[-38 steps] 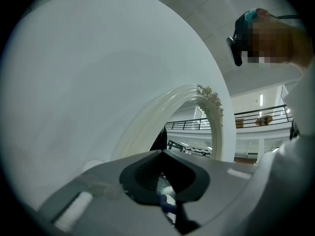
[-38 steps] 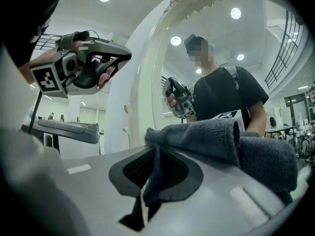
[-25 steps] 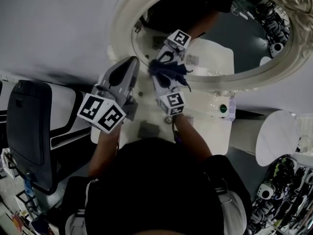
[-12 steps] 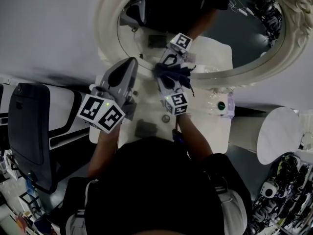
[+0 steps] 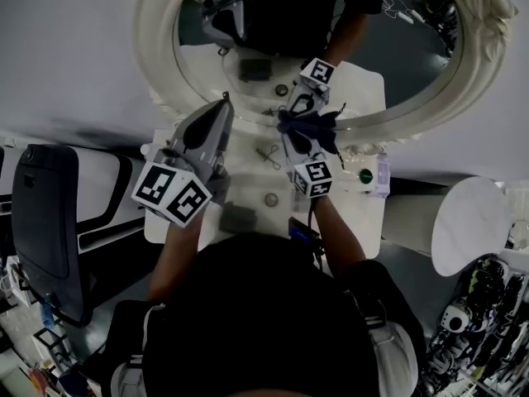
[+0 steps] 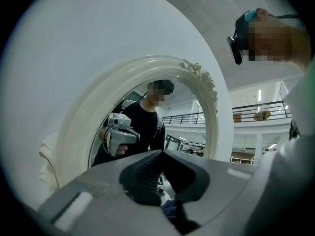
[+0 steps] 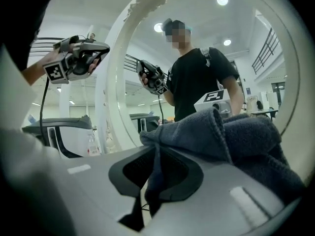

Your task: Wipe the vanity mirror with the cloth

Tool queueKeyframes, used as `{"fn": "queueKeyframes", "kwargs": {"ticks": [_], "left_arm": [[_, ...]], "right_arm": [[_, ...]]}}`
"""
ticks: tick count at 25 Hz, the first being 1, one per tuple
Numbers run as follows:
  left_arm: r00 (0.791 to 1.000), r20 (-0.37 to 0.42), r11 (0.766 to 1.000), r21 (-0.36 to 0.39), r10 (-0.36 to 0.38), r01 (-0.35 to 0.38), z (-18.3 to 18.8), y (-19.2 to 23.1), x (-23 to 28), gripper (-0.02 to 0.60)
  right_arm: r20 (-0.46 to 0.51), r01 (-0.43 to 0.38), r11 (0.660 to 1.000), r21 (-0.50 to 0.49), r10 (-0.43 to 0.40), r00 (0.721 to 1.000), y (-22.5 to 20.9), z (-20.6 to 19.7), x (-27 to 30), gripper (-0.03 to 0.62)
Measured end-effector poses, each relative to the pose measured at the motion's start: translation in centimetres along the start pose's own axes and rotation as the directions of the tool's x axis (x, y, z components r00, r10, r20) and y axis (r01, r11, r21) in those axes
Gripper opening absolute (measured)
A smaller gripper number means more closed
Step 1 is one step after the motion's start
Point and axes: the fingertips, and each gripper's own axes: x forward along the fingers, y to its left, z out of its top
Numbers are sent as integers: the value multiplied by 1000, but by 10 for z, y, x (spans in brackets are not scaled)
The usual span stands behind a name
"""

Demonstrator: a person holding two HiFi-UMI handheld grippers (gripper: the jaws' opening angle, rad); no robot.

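The oval vanity mirror with its ornate white frame fills the top of the head view, and its frame also shows in both gripper views. My right gripper is shut on a dark blue cloth, which bunches over the jaws and touches the lower part of the glass. The glass reflects that gripper. My left gripper is shut and holds nothing. It points at the lower left of the frame, left of the cloth.
A white vanity table below the mirror carries a dark box, a small round item and a green-capped bottle. A black chair stands at the left. At the right is a round white top.
My right gripper has carried the cloth to the right along the lower part of the glass. The left gripper has stayed about where it was.
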Motion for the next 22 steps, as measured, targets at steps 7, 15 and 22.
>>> {"fn": "queueKeyframes", "kwargs": {"ticks": [7,15,22], "left_arm": [[1000,7,1000,-10,-28,28,-7,-22,10,2],[998,20,998,-15,-56,56,-8,-42,15,2],[997,34,997,-18,-73,74,-8,-52,12,2]], "right_arm": [[23,54,999,4,-54,998,-34,13,-34,38],[57,111,994,-3,-111,992,-62,39,-67,38],[99,150,989,2,-150,984,-79,67,-90,38]]}}
